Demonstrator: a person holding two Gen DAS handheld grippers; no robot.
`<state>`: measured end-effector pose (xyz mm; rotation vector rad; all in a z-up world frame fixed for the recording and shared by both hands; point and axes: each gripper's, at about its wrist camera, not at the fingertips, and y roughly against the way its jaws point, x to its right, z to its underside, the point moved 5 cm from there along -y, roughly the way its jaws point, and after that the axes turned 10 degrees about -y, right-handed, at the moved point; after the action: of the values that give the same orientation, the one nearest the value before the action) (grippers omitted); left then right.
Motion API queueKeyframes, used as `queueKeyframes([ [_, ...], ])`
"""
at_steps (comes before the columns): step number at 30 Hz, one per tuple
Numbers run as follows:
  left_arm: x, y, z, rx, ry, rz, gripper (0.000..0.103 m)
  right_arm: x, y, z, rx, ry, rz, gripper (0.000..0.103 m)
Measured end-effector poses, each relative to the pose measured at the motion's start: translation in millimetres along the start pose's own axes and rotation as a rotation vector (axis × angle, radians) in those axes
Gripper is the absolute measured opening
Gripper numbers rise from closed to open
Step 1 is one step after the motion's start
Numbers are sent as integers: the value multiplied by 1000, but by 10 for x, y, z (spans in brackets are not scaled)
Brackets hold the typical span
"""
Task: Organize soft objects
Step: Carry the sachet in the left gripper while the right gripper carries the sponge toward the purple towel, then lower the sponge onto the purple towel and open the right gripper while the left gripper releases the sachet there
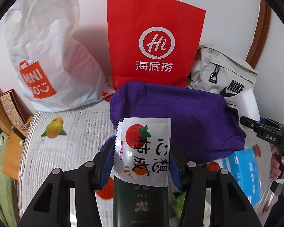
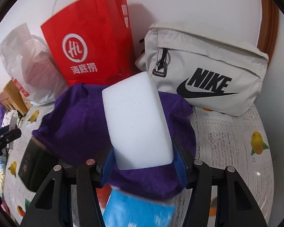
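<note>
The left tool (image 1: 141, 162) is clamped on a white sachet (image 1: 144, 149) printed with a tomato, its blue pads pressing both edges. The right tool (image 2: 142, 162) is clamped on a white sponge block (image 2: 137, 121). Both held things hang over a purple towel (image 1: 181, 117) heaped on the bench (image 1: 66, 151), which carries a fruit-print cover. Behind the towel stand a red paper bag (image 1: 155, 37), a white plastic bag (image 1: 47, 53) to its left and a grey pouch (image 2: 204, 68) to its right. A blue packet (image 2: 140, 210) lies near the towel.
</note>
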<state>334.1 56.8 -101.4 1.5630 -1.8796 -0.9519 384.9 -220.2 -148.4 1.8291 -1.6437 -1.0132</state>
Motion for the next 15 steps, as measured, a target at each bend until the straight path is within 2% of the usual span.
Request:
queueKeyframes([
  [7,-48,-237,-123,-18,-5,0,49,97,-464,-78,-82,-17,30,56],
  [15,-71,-503,-245,-71,-12,6,49,128,-767,-113,-162,-10,33,56],
])
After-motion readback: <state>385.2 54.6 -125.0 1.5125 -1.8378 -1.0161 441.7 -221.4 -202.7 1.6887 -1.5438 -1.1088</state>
